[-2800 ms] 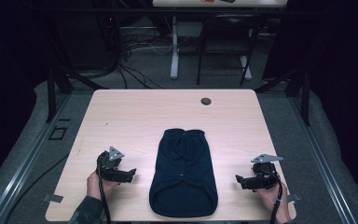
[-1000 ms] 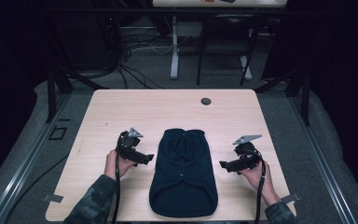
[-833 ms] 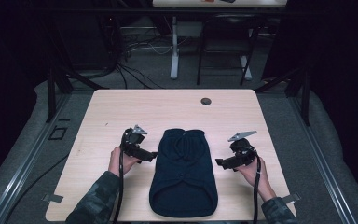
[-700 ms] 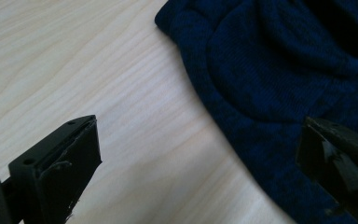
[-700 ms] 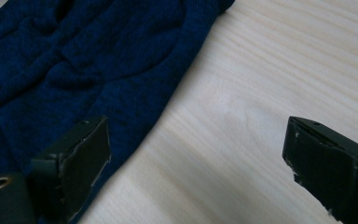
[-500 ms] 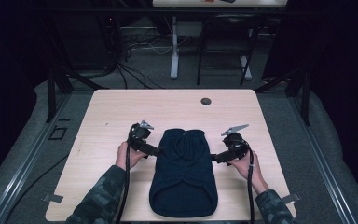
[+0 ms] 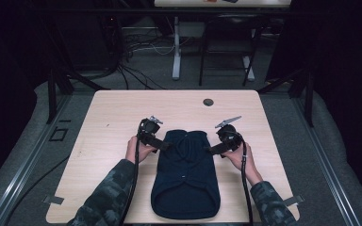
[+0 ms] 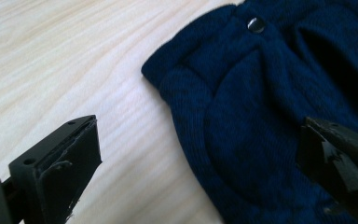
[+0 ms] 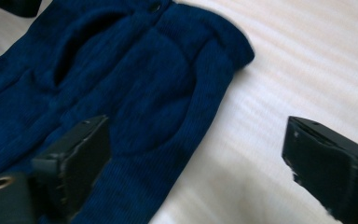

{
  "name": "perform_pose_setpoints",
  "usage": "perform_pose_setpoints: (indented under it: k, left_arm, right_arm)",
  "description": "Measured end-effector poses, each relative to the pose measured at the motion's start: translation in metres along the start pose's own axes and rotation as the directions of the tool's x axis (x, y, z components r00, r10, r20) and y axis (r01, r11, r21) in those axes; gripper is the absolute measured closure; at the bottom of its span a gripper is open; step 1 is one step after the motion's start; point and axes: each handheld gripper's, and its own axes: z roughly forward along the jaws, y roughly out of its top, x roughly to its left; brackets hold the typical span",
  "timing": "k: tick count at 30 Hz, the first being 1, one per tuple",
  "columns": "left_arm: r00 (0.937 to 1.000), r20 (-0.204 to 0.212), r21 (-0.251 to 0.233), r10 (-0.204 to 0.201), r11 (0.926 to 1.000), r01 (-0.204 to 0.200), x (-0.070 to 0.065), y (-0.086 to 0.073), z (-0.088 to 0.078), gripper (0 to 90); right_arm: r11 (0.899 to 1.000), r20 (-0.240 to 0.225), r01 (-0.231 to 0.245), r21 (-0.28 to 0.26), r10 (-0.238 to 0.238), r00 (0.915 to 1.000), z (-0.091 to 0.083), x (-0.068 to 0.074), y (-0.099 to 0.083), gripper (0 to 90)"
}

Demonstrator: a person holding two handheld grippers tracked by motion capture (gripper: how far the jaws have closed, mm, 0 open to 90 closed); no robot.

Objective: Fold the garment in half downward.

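**Both grippers line up on the garment's shoulders**

Table (image 7: 122, 113) first: the navy knit garment (image 7: 185, 179) lies flat at lower centre. Left gripper (image 8: 196, 149) straddles its shoulder edge, jaws wide; right gripper (image 9: 196, 154) likewise, wide apart. This looks like the approach to a grasp, and next each must lower and pinch fabric.

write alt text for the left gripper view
A dark blue knit garment lies flat on a pale wood table, one upper corner near the middle of the picture and a metal snap at its top edge. The left gripper is open, one black jaw over bare wood, the other over the fabric.
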Motion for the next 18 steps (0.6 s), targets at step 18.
perform_pose_setpoints:
  k: [18]
  left_arm:
    - [0.9997,-0.003,0.036,-0.023,0.9991,0.023,0.007,0.031,0.027,7.0]
  right_arm:
    - [0.998,-0.011,-0.052,0.029,0.052,0.9986,0.029,-0.014,0.039,16.8]
